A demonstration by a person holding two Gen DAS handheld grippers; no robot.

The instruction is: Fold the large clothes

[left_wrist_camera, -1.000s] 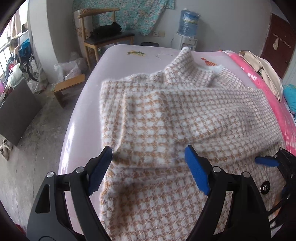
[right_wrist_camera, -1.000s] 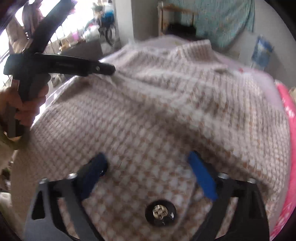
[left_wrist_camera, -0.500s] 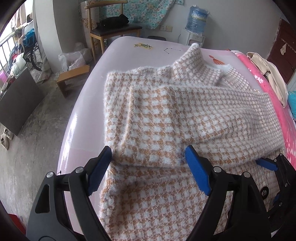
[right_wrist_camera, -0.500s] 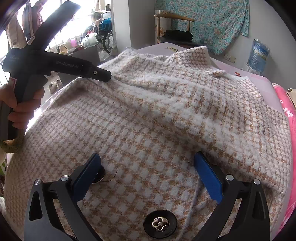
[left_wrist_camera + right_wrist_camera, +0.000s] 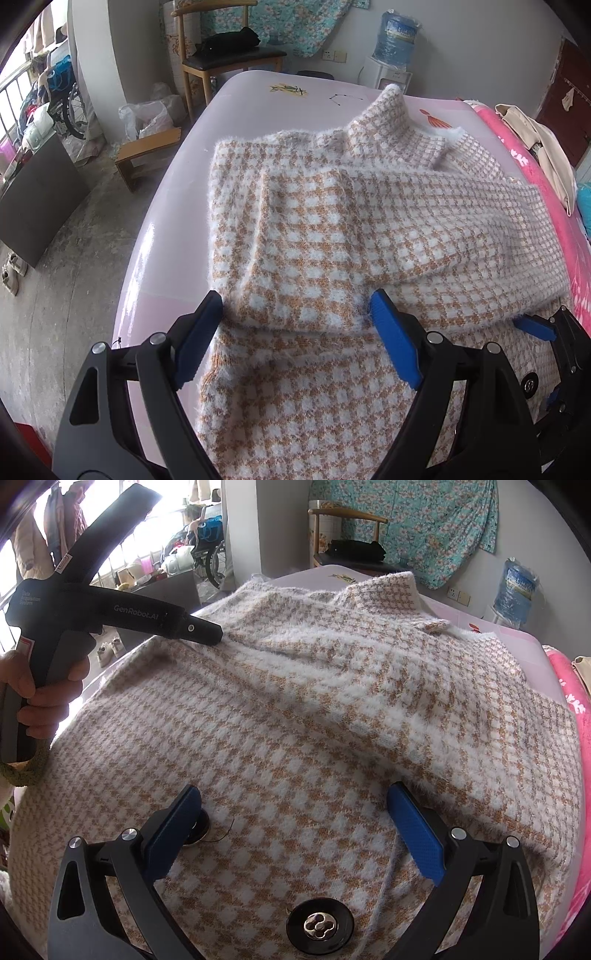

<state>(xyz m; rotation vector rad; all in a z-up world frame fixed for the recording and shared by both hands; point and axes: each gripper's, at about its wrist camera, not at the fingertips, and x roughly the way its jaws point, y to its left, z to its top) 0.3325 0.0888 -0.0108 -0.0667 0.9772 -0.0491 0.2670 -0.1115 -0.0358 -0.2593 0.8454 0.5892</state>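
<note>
A fuzzy white-and-orange houndstooth coat point(image 5: 332, 236) lies spread on the pale pink table point(image 5: 173, 206), both sleeves folded across its front, collar at the far end. It fills the right wrist view point(image 5: 295, 720), where a black button point(image 5: 319, 925) shows near the lens. My left gripper point(image 5: 295, 314) is open and empty, its blue pads straddling the folded sleeve's cuff point(image 5: 295, 310). My right gripper point(image 5: 293, 805) is open and empty just above the coat's lower front; it also shows at the left wrist view's right edge point(image 5: 543, 332). The left gripper's body point(image 5: 110, 609) reaches over the coat's left side.
A wooden chair point(image 5: 221, 55) with a black bag stands beyond the table's far end, a water dispenser point(image 5: 395, 44) to its right. A small wooden stool point(image 5: 147, 155) and a dark panel point(image 5: 37, 206) sit on the floor at left. Pink bedding point(image 5: 535, 177) runs along the right.
Both grippers stayed open and nearly in place over the coat. The right wrist view went from blurred to sharp as that gripper settled slightly lower and back.
</note>
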